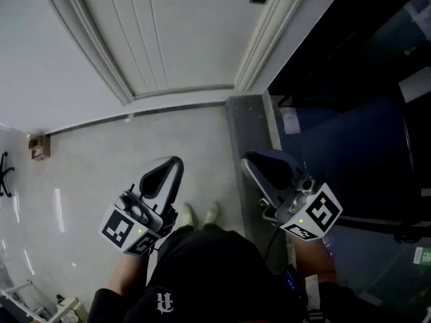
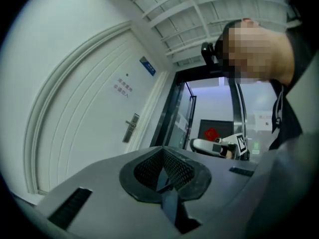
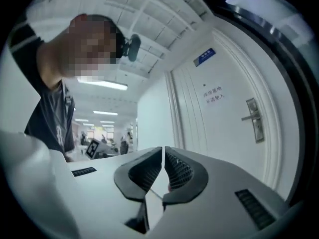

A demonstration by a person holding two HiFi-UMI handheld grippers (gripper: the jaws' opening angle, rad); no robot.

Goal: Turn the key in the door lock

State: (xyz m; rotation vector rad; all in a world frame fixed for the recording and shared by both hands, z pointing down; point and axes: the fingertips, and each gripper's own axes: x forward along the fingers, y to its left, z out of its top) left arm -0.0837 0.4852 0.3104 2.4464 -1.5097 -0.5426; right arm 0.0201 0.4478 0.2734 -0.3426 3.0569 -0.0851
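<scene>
Currently at stage: judged pre-approach; neither tool is at the lock.
Left gripper [image 1: 171, 164] [image 2: 162, 156]: jaws closed together, nothing between them; held low at the person's waist.
Right gripper [image 1: 258, 160] [image 3: 163, 151]: jaws drawn to a hairline slit, nothing between them; also held low.
Door [image 1: 175, 32] [image 2: 84, 118] [image 3: 224, 128]: white, panelled, closed, directly ahead of the person.
Lock plate [image 2: 131, 128] [image 3: 254, 119]: on the door's right-hand edge, beside the jamb that meets the dark glazed opening.
Key: not discernible in any view; too small to confirm it sits in the lock.
Bearing from tools: the plate lies ahead of and well above both grippers, outside the head view; up and left of the left jaws, up and right of the right jaws.
Nearer tool: right gripper, judged from its place below the lock-side jamb and the larger showing of the plate in its view.
Plate long axis: runs up and down the door face.
Lever [image 3: 246, 117]: points sideways from the plate towards the door's middle.
Next move requires: judged a raise and forward reach with the jaws opened first.
</scene>
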